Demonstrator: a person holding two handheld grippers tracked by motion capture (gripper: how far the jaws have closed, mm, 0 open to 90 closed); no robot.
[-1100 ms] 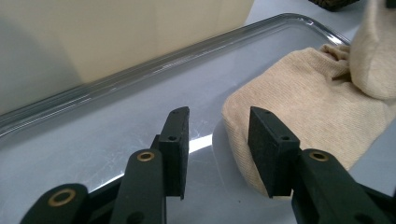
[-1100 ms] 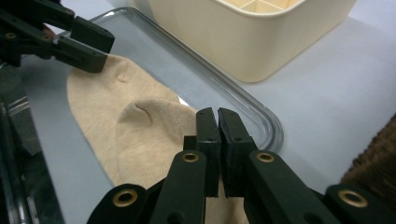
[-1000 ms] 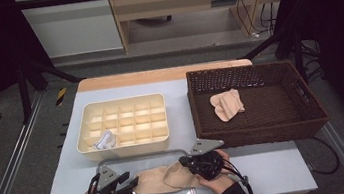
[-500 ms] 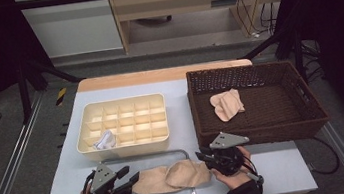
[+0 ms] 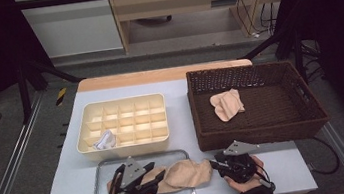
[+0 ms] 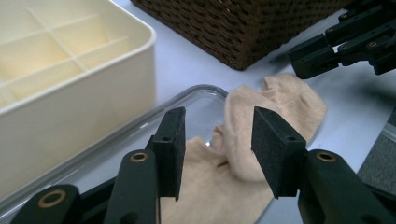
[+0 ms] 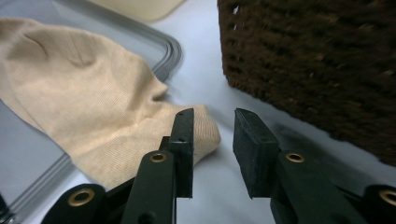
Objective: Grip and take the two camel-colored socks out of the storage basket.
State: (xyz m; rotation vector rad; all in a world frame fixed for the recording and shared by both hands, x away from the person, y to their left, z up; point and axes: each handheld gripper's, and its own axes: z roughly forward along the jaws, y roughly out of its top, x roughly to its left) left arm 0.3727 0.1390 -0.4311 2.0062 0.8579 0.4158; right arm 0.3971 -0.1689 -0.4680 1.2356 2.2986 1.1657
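Observation:
A beige sock (image 5: 186, 174) lies flat, half on a clear tray (image 5: 140, 158) and half on the table at the front. My left gripper (image 5: 156, 177) stands open over the sock's left part (image 6: 275, 102), its jaws apart with the fabric below them. My right gripper (image 5: 215, 164) is open at the sock's right end. In the right gripper view its left jaw sits beside the sock's tip (image 7: 93, 107), with bare table between the jaws. The right gripper (image 6: 345, 46) is also seen beyond the sock in the left gripper view.
A cream divided box (image 5: 121, 108) stands behind the tray with a white item (image 5: 104, 140) in a front-left cell. A brown wicker basket (image 5: 265, 130) at the right holds another beige sock (image 5: 226, 104). The basket's wall (image 7: 317, 60) is close to my right gripper.
My right gripper has slid right, off the sock, and now stands at its end. The left gripper has shifted slightly right over the sock.

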